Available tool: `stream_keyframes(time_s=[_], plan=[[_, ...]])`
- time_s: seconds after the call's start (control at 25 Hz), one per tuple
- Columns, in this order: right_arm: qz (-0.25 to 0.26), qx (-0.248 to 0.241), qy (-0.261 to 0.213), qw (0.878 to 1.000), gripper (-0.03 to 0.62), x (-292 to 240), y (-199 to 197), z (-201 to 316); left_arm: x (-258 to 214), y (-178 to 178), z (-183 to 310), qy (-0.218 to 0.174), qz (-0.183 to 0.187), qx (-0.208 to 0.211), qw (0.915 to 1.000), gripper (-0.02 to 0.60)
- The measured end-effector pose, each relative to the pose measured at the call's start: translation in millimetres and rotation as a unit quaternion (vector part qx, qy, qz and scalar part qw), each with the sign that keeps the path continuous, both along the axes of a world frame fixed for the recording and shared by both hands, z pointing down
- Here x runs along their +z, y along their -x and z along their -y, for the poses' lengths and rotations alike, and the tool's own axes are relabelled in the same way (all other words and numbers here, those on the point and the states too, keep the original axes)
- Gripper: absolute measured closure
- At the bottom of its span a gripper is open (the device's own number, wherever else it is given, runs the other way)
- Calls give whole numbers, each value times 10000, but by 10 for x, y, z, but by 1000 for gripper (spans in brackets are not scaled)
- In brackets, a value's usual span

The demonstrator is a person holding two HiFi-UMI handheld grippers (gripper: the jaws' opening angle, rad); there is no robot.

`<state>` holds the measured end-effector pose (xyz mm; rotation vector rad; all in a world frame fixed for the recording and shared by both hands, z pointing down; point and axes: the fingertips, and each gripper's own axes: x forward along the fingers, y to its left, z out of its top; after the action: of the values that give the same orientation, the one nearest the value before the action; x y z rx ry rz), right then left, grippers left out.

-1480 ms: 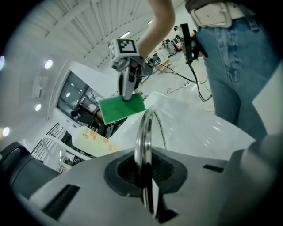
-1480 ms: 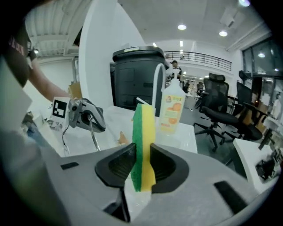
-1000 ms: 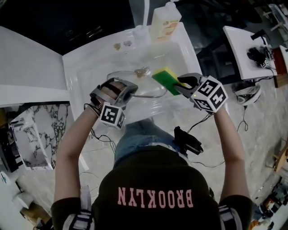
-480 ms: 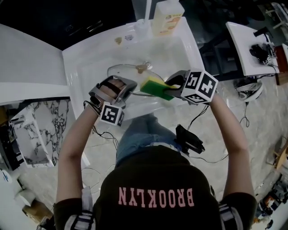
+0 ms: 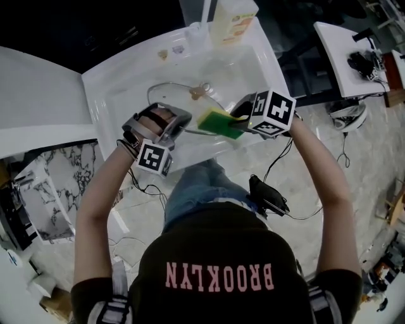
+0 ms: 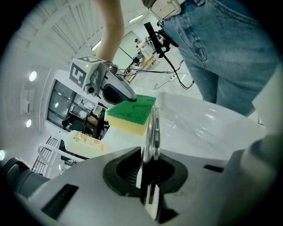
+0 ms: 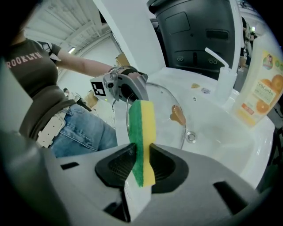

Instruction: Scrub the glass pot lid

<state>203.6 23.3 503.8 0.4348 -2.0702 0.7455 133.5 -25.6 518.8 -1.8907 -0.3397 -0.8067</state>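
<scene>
The glass pot lid (image 5: 180, 101) is held tilted over the white sink (image 5: 114, 88), its brown knob (image 5: 197, 92) facing up. My left gripper (image 5: 179, 128) is shut on the lid's near rim; in the left gripper view the metal rim (image 6: 153, 130) runs edge-on between the jaws of my left gripper (image 6: 148, 171). My right gripper (image 5: 239, 119) is shut on a green and yellow sponge (image 5: 218, 121), which lies against the lid's right edge. In the right gripper view the sponge (image 7: 143, 132) stands upright in my right gripper (image 7: 142, 165), with the lid (image 7: 157, 108) and my left gripper (image 7: 126, 86) just beyond.
A bottle of orange dish soap (image 5: 233, 19) and a white faucet (image 7: 221, 70) stand at the sink's far rim. The drain (image 7: 191, 137) shows under the lid. A white counter (image 5: 38, 95) lies to the left and the sink's front edge (image 5: 209, 152) is close to the person's jeans.
My right gripper has carried the sponge leftward from the sink's right side onto the lid's edge. The left gripper kept hold of the lid with little movement.
</scene>
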Motion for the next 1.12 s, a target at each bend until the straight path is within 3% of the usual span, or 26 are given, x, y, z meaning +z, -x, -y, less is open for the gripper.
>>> stream_keyframes(time_s=[0.56, 0.64, 0.76, 1.12], plan=[[112, -160, 551, 9983, 510, 387, -123, 333, -24, 156, 53, -99, -162, 141, 9997, 563], [-15, -137, 538, 9985, 511, 481, -175, 416, -63, 156, 77, -62, -244, 166, 9995, 563], [-621, -201, 607, 9960, 514, 793, -353, 430, -100, 163, 111, -60, -254, 219, 9994, 563], [-939, 1136, 467, 9880, 516, 1415, -570, 510, -49, 209, 136, 76, -163, 154, 9997, 563]])
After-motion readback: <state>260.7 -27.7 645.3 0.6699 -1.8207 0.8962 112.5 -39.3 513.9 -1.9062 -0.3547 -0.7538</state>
